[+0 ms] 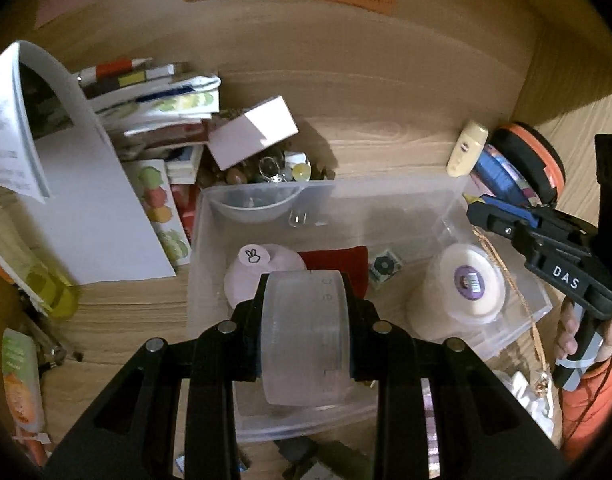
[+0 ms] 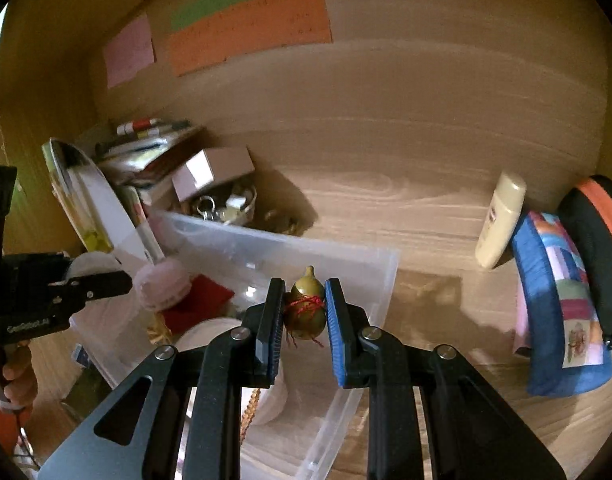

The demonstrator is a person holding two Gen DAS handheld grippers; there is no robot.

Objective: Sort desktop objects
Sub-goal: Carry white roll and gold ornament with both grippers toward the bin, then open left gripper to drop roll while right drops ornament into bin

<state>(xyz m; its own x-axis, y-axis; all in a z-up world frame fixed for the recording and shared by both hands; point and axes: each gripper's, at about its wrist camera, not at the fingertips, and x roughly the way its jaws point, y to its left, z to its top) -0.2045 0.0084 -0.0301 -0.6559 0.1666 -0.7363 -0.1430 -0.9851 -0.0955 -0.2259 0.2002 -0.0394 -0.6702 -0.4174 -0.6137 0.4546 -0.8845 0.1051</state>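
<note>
Left wrist view: left gripper (image 1: 306, 332) pinches a tape roll (image 1: 306, 336) by its flat sides above the clear bin (image 1: 506, 216); light, stiff, slippery. Right gripper (image 2: 305, 310) pinches a small gourd (image 2: 305, 310) at its tied waist over the bin; hard, probably fragile.

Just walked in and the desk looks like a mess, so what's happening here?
A person is sorting desk clutter with a handheld gripper in each hand. The left gripper is clamped on a roll of clear tape, held above the clear plastic bin. The right gripper is shut on a small green gourd charm tied with red string, also over the bin. Neither item has been released yet.
</note>
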